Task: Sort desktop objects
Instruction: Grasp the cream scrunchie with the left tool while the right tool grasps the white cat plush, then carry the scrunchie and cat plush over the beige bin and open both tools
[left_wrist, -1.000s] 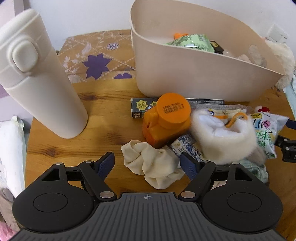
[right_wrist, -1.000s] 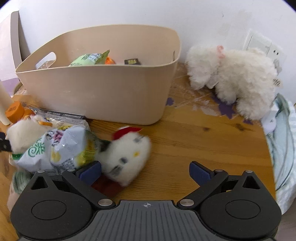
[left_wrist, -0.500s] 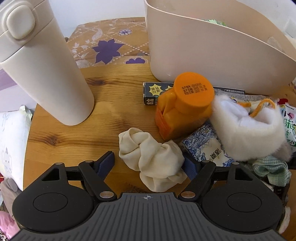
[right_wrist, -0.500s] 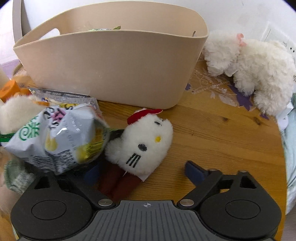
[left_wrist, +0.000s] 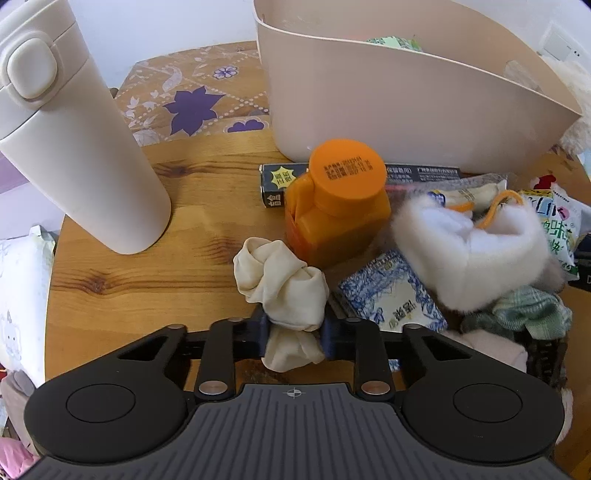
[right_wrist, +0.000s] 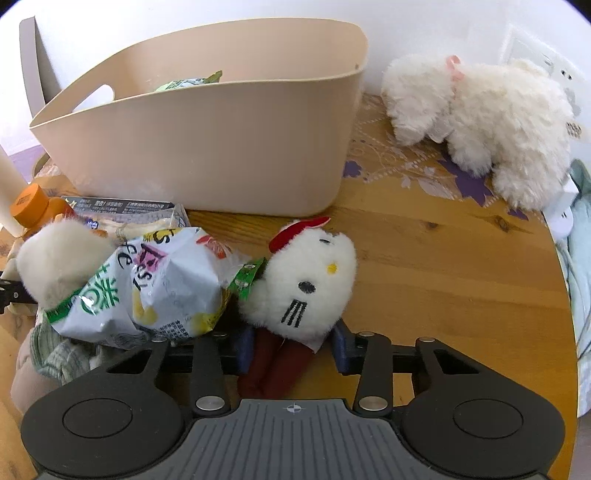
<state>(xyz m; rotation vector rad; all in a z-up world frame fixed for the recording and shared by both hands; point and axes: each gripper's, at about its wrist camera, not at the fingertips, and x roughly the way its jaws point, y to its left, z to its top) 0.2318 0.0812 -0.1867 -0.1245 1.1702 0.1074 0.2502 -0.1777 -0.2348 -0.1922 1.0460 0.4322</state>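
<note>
My left gripper (left_wrist: 293, 338) is shut on a knotted cream cloth (left_wrist: 282, 284) lying on the wooden table (left_wrist: 147, 280), just in front of an orange bottle (left_wrist: 334, 203). My right gripper (right_wrist: 293, 349) is shut on a white cat plush (right_wrist: 303, 286) with a red bow and dark red legs, pinching its lower body. A beige bin (right_wrist: 207, 147) stands behind both and holds a green packet (left_wrist: 395, 41).
A tall white flask (left_wrist: 70, 140) stands at the left. A white fluffy pouch (left_wrist: 472, 251), a blue tissue pack (left_wrist: 391, 299), a green cloth (left_wrist: 532, 314), a black box (left_wrist: 275, 184) and a snack bag (right_wrist: 147, 284) crowd the middle. A fluffy white toy (right_wrist: 487, 118) lies at the back right.
Both grippers moved forward and closed: the left onto the cream cloth, the right onto the cat plush.
</note>
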